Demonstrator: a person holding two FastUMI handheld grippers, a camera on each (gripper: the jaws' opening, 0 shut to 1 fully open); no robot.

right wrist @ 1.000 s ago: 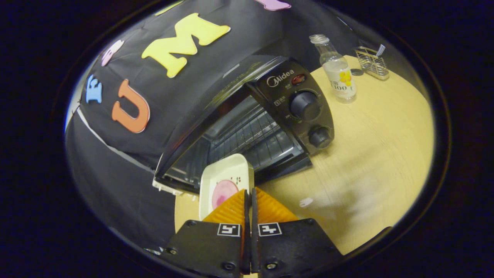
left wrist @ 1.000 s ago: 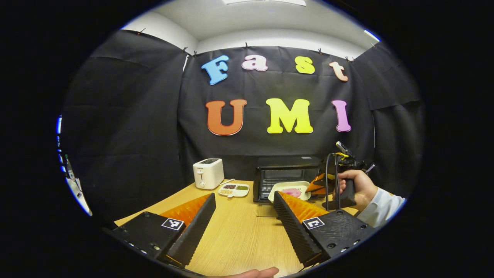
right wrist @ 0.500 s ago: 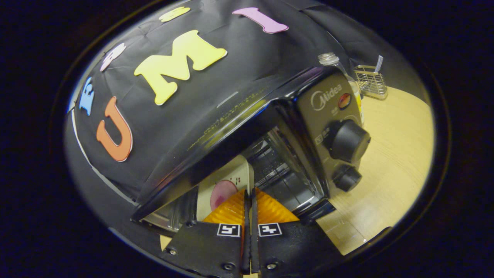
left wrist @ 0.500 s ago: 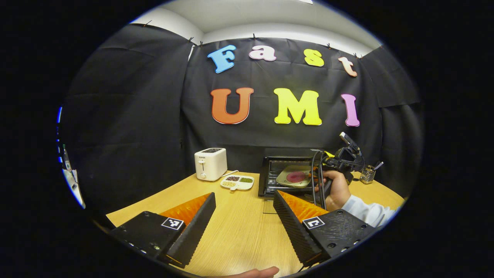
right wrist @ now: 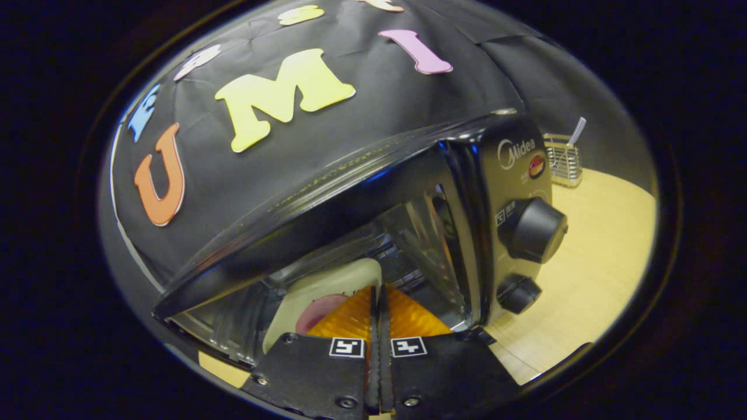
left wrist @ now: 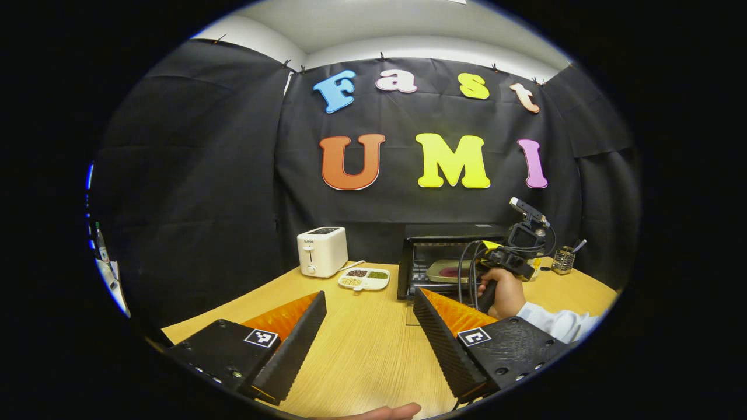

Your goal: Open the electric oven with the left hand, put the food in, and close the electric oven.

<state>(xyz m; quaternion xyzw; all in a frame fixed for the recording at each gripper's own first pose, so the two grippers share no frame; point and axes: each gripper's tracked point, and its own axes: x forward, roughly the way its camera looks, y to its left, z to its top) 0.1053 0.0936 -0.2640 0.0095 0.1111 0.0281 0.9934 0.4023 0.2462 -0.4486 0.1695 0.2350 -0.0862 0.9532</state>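
Note:
The black electric oven (left wrist: 446,256) stands at the back of the wooden table with its glass door (left wrist: 408,312) folded down flat. My right gripper (right wrist: 378,290) is shut on the rim of a white plate (right wrist: 327,283) carrying a pink piece of food (right wrist: 315,309). The plate sits inside the oven cavity, under the oven's top edge (right wrist: 362,169). In the left gripper view, a hand holds the right gripper (left wrist: 513,251) at the oven mouth, with the plate (left wrist: 446,271) inside. My left gripper (left wrist: 369,294) hangs open over the table, well in front of the oven.
A white toaster (left wrist: 322,251) and a white divided dish (left wrist: 365,279) of toppings stand left of the oven. A wire holder (right wrist: 563,160) sits on the table to the oven's right. The oven's two knobs (right wrist: 534,227) are just right of the cavity.
The right gripper has carried the plate from in front of the open door deeper into the oven cavity and levelled it. The left gripper has barely moved.

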